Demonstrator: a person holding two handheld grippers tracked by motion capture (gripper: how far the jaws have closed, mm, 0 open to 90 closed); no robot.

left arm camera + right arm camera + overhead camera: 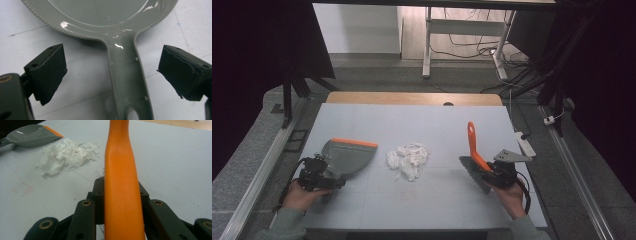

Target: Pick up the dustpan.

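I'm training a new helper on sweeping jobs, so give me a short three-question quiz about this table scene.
1. True or false: the left gripper is clamped on the dustpan handle.
2. What does the right gripper hold? A) sponge B) brush C) cup
3. What lies between the dustpan and the brush?

Key:
1. False; its jaws stand open on either side of the handle, not touching it.
2. B, by its orange handle.
3. A pile of torn white paper on the table.
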